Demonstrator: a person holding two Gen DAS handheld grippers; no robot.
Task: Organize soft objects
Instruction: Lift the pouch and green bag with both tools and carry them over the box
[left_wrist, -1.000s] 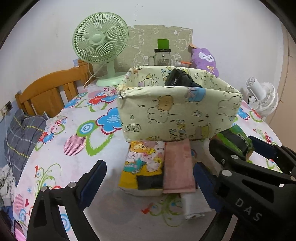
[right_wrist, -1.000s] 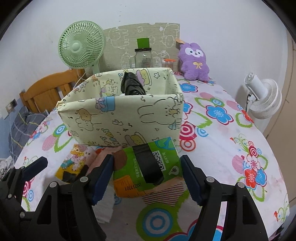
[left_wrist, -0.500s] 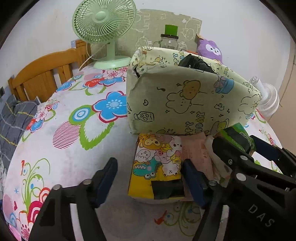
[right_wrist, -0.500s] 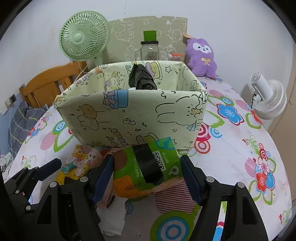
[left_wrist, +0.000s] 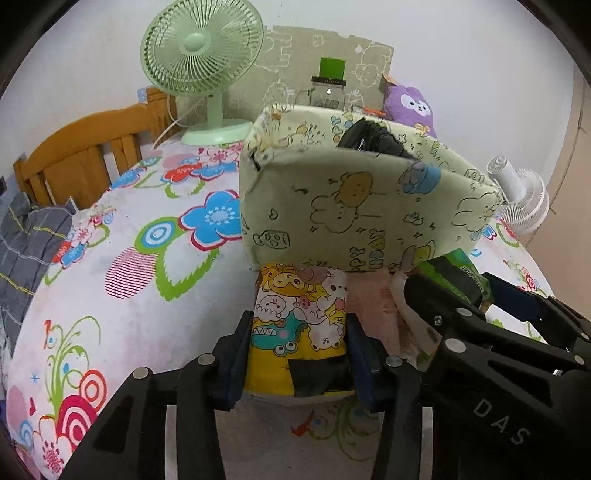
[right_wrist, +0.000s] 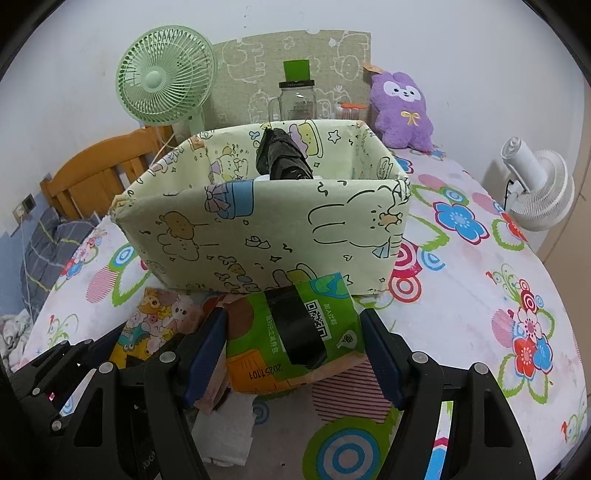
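My left gripper (left_wrist: 297, 356) is shut on a yellow cartoon-print tissue pack (left_wrist: 301, 328) lying on the flowered tablecloth in front of a pale green fabric storage box (left_wrist: 354, 218). My right gripper (right_wrist: 291, 354) is shut on a green tissue pack (right_wrist: 295, 332) with black tape, held just in front of the box (right_wrist: 266, 236). A black folded item (right_wrist: 280, 158) sticks up inside the box. A pink cloth (left_wrist: 373, 299) lies between the two packs, and a white folded cloth (right_wrist: 225, 432) lies under the right gripper.
A green desk fan (right_wrist: 166, 81), a glass jar with a green lid (right_wrist: 297, 96) and a purple plush toy (right_wrist: 402, 110) stand behind the box. A white fan (right_wrist: 539, 192) is at the right edge. A wooden headboard (left_wrist: 85, 151) is at left.
My left gripper moved forward over the cartoon-print pack and closed on it. The right gripper stayed shut on the green pack, moving slightly nearer the box.
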